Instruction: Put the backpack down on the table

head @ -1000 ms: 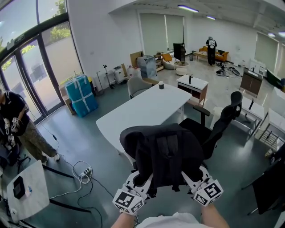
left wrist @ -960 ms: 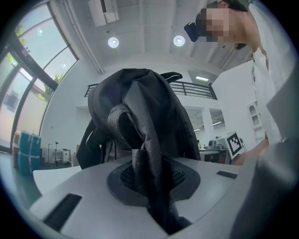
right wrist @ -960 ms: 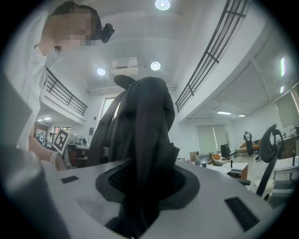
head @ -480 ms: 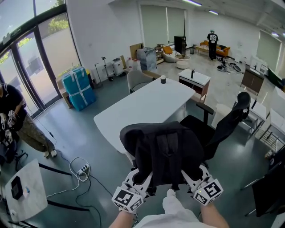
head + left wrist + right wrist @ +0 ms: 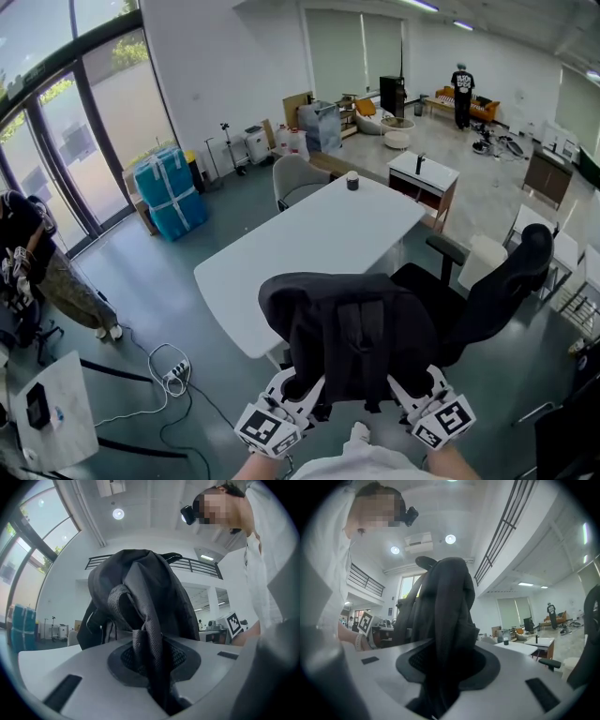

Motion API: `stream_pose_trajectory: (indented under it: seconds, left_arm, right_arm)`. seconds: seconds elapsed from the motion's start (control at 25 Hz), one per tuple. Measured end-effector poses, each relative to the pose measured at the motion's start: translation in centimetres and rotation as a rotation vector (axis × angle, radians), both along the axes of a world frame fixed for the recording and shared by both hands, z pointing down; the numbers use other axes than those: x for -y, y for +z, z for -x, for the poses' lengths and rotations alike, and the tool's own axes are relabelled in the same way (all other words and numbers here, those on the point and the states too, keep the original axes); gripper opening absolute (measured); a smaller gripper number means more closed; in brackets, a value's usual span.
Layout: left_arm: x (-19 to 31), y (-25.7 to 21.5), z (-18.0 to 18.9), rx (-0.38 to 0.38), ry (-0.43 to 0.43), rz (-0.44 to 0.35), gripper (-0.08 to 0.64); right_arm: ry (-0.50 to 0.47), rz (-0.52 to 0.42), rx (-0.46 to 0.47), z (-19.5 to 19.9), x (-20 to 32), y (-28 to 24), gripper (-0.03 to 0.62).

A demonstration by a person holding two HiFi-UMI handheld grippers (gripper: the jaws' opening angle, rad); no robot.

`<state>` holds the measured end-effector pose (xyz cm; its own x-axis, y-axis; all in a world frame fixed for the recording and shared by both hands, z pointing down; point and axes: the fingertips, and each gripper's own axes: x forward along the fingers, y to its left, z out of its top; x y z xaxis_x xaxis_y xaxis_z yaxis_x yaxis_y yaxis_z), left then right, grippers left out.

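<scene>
- The black backpack (image 5: 352, 333) is being held in the air by both hand-held grippers, just short of the near corner of the white tabletop (image 5: 309, 234); it is not yet set down.
- The left hand-held gripper (image 5: 298, 392) is being pinched onto a mesh shoulder strap (image 5: 140, 639). The right hand-held gripper (image 5: 414, 389) is being clamped on a thicker fold of the backpack's fabric.
- Risk: the thin strap is judged likely to slide through the left jaws, because the whole weight is being hung off two small pinches. The backpack would then tilt or drop to the floor.
- Risk: the backpack could be snagged on the office chair (image 5: 497, 300) beside the tabletop, or could topple off if placed too near the edge.
- The head view is showing the tabletop, the chair and a dark cup (image 5: 352, 180) at the far end. The jaws are being hidden there under the backpack.
- The gripper views are showing both pinches close up, but the gap to the tabletop cannot be judged from them.
</scene>
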<state>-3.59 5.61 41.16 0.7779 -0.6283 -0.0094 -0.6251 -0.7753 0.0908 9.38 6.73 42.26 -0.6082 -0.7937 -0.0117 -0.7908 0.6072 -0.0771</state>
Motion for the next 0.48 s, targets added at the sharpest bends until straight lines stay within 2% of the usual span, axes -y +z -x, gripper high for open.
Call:
stream_pose_trajectory:
  seconds: [0.24, 0.48]
  left_arm:
    - [5.0, 0.9, -3.0, -0.008, -0.024, 0.011, 0.072]
    - [8.5, 1.0, -4.5, -0.019, -0.045, 0.006, 0.072]
  right_arm:
    - [-0.027, -0.007, -0.007, -3.1, 5.4, 0.8, 0.147]
    - [-0.035, -0.025, -0.020, -4.6, 9.1, 0.7, 0.147]
